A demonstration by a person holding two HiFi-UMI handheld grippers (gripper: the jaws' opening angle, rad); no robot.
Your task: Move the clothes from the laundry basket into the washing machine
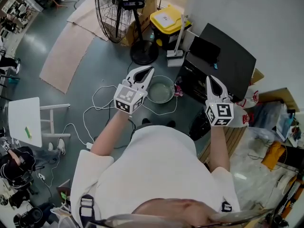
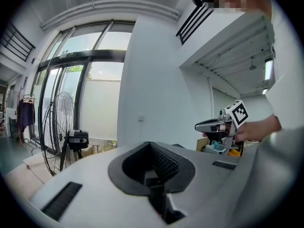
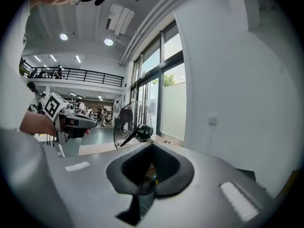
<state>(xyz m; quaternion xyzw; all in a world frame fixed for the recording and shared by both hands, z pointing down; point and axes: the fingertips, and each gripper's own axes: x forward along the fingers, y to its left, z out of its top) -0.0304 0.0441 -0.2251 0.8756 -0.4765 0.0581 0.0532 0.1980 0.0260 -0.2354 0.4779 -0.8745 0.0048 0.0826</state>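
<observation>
Your left gripper (image 1: 148,70) and right gripper (image 1: 212,80) are held level, side by side and well apart. In each gripper view the grey moulded jaws meet at the tips around a dark recess lined with ribbed pads (image 2: 164,163). Both are closed, with nothing between them.

The round basin (image 1: 160,90) sits on the floor just beyond the left gripper. It has a pale, smooth wall, and its contents cannot be made out. To its right, under the right gripper, stands the black machine (image 1: 228,61), box-shaped with a flat matt top. Your right arm cuts off its near side, and its front is too dark to read.

Far left stands a wire-caged fan (image 1: 116,8), with a yellow crate (image 1: 166,19) to its right. Thin white cables (image 1: 95,110) loop across the floor.
</observation>
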